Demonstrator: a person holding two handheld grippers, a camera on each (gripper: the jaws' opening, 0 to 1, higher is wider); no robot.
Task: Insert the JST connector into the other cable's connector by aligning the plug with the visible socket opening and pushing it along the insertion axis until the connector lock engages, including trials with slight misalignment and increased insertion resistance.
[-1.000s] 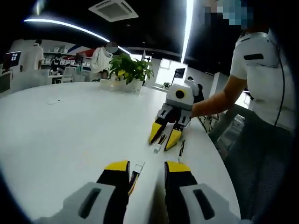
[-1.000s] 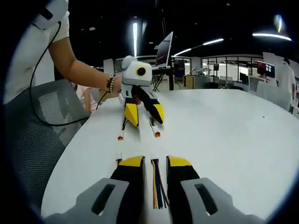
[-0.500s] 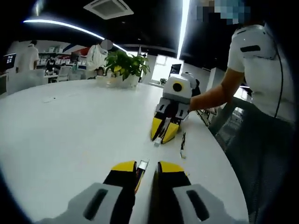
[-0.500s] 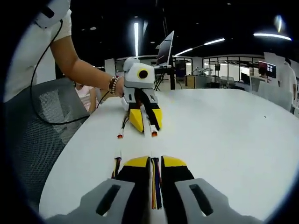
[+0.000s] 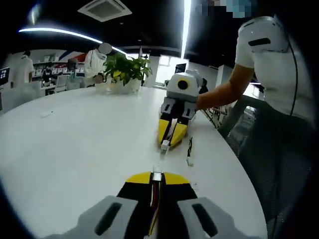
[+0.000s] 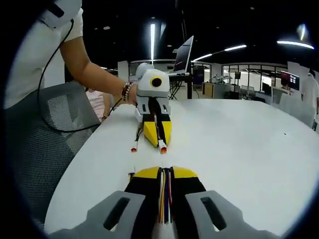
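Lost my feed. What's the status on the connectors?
Left tool shut on white connector. Right tool shut on cable wires. Plugs apart, unmated. Spare cable beside path.

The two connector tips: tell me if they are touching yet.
Apart. The left gripper view shows white table between the near connector tip and the far connector tip.

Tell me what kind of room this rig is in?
Looks like an open-plan office: a big white table, a mesh office chair, a potted plant and a ceiling air-conditioning unit, with other people at desks further back.
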